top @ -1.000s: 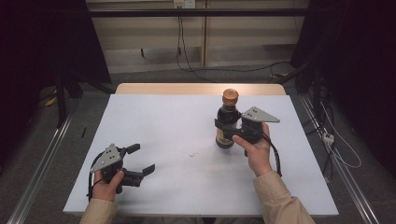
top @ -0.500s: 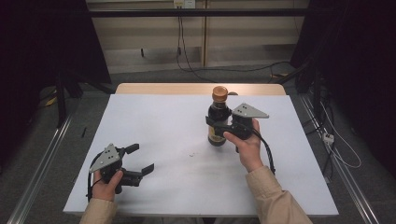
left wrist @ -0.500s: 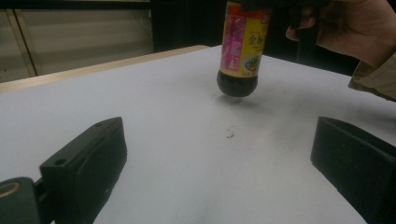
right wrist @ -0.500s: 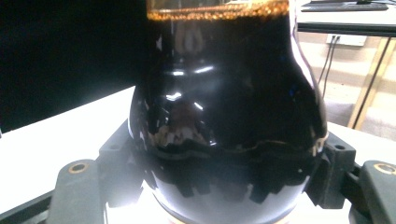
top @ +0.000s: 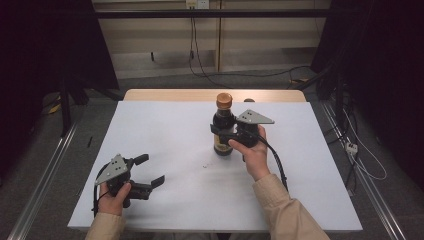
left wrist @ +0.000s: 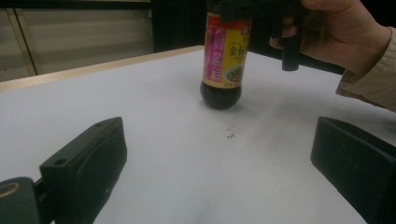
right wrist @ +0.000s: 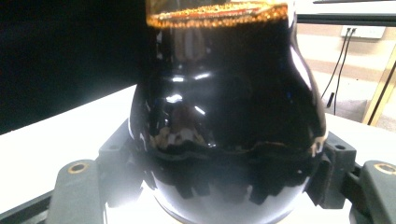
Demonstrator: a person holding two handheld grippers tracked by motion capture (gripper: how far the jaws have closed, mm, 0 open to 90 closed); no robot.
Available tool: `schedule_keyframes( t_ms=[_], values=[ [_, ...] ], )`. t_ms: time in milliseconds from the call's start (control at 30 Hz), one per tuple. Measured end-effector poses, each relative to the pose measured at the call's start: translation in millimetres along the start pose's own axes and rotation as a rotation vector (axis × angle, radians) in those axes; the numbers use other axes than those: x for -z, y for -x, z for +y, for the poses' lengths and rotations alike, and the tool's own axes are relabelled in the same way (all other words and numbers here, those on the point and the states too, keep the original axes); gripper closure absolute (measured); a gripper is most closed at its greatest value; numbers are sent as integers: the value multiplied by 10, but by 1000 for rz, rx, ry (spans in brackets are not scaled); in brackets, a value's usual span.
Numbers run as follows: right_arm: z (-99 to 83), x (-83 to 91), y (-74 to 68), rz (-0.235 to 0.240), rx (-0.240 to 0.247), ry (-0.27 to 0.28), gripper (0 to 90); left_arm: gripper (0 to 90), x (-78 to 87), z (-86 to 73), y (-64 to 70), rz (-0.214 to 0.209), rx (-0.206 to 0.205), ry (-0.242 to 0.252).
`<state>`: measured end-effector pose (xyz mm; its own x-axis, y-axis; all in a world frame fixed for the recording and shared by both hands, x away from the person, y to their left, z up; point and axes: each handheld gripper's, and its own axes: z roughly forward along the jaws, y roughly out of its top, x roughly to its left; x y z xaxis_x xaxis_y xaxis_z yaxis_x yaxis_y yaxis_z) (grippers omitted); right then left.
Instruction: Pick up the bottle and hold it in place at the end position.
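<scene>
High view: right gripper (top: 226, 135) clamped on bottle (top: 223, 125), upright, mid-table (top: 165, 130), a bit toward far edge. Left gripper (top: 150, 171) near front-left corner, jaws apart, nothing in them.

Left gripper view: jaws wide; bottle (left wrist: 225, 56) standing ahead, base on table.

Right gripper view: jaws squeezing bottle (right wrist: 224, 112) on both sides, dark liquid inside.

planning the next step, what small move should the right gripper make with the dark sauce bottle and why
Probably keep sliding the dark sauce bottle with the brown cap toward table centre: the right gripper is clamped on it, and the left gripper waits open.
</scene>
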<state>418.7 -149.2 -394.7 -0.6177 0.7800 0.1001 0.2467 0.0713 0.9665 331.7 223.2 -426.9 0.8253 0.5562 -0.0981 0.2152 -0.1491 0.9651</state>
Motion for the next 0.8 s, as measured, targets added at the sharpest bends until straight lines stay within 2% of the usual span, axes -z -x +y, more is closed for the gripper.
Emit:
schedule_keyframes(
  t_ms=[100, 233, 400, 467, 600, 700, 800],
  values=[
    [7, -38, -18, 3, -4, 3, 269, 35, -1, -1, 2, 0, 0, 0],
    [12, -100, -59, 15, 25, 9, 268, 35, 3, -2, 3, -1, 4, -1],
    [-5, -162, -82, 23, 25, 15, 268, 35, 2, -3, 3, -2, 4, 1],
    [-30, -198, -97, 24, 43, 12, 268, 35, 3, -6, 2, -1, 5, -1],
    [-35, -204, -90, 23, 33, 18, 268, 35, 7, -5, -6, 0, 8, 4],
    [-31, -199, -57, 52, 46, -1, 268, 35, 1, -7, -10, 4, 13, 3],
    [-29, -177, -13, 41, 31, -30, 278, 35, -14, -8, -4, 0, 23, 5]
  ],
)
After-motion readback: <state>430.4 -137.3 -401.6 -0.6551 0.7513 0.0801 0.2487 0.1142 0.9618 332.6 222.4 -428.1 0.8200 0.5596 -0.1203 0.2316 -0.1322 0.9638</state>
